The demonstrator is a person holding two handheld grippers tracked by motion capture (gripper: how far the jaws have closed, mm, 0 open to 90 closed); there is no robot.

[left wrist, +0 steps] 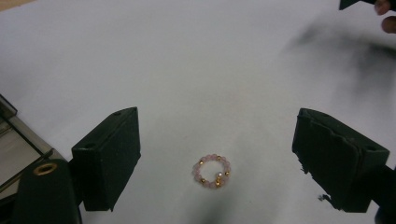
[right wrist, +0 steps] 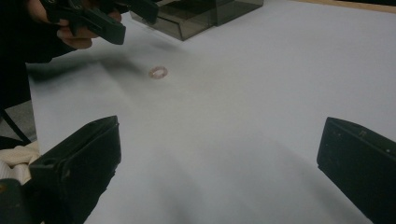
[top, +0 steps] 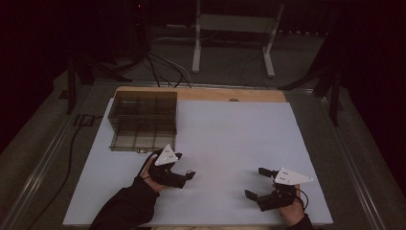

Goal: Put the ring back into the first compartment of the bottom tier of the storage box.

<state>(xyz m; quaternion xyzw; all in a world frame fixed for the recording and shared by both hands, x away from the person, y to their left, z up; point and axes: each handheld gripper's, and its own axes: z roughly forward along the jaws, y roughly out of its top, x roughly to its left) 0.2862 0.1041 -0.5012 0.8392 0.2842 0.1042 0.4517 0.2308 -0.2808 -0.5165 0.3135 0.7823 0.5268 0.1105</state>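
The left gripper (left wrist: 217,158) has its jaws wide apart, and a small pink bead ring (left wrist: 212,171) lies flat on the white table (left wrist: 210,70) between them, touching neither. The right gripper (right wrist: 215,172) is spread wide too, holding nothing. A dark see-through box (top: 142,120) sits near the left hand (top: 152,173).

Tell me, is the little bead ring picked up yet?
Not yet. The pink bead ring lies flat on the white table, nothing lifted. The left hand-held gripper hangs over it with open jaws either side, not touching. Gripping, lifting and probably moving it to the smoky compartment box remain. The right hand-held gripper waits open.
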